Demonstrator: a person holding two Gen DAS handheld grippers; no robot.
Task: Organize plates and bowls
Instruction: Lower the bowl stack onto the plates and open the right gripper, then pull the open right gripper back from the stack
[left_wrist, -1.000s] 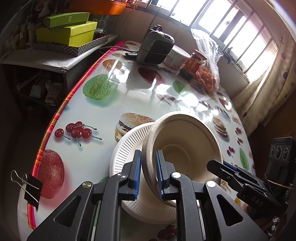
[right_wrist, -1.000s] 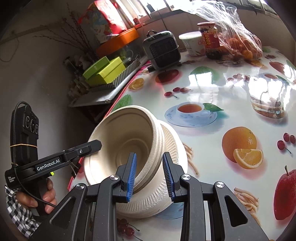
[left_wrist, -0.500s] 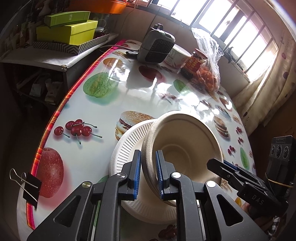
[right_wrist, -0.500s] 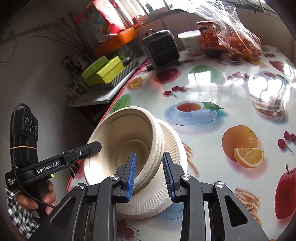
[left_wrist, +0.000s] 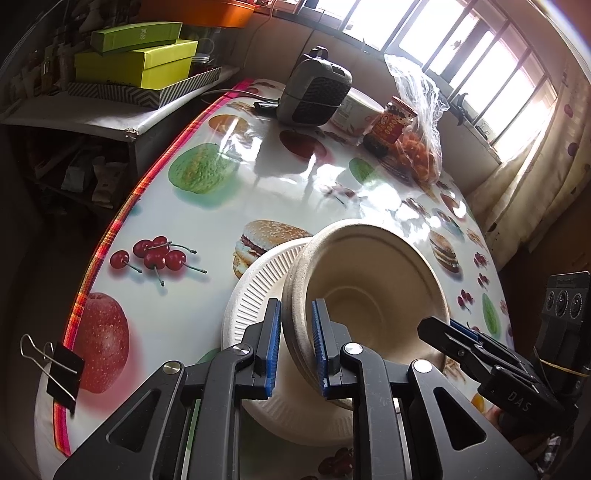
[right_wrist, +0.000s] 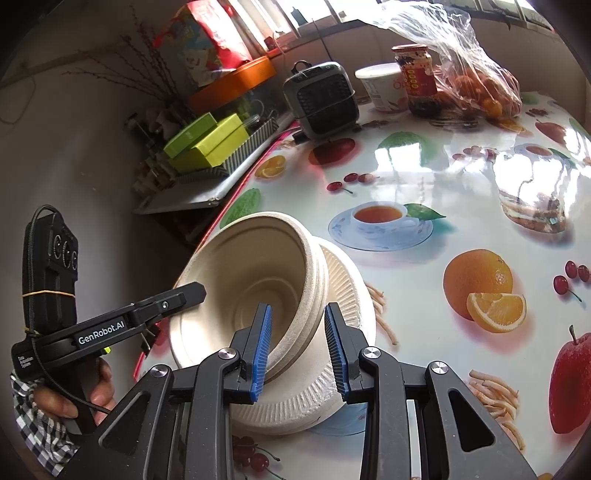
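A stack of beige paper bowls (left_wrist: 369, 291) sits tilted on a stack of white ribbed paper plates (left_wrist: 255, 291). My left gripper (left_wrist: 297, 347) is shut on the near rim of the bowls. In the right wrist view the bowls (right_wrist: 258, 273) lean toward the left on the plates (right_wrist: 343, 288). My right gripper (right_wrist: 299, 347) straddles the bowls' rim with its jaws apart, a gap showing at the right pad. The left gripper (right_wrist: 188, 291) shows at the bowls' far rim.
A fruit-print tablecloth (left_wrist: 207, 206) covers the round table. At its far side stand a grey heater (left_wrist: 314, 92), a white tub (right_wrist: 382, 86), a red-labelled jar (left_wrist: 388, 125) and a bag of oranges (right_wrist: 476, 88). Green boxes (left_wrist: 140, 59) lie on a side shelf. A binder clip (left_wrist: 59, 369) grips the table edge.
Almost nothing moved. The left wrist view has shifted slightly, and the bowls stay tilted in the same grip.
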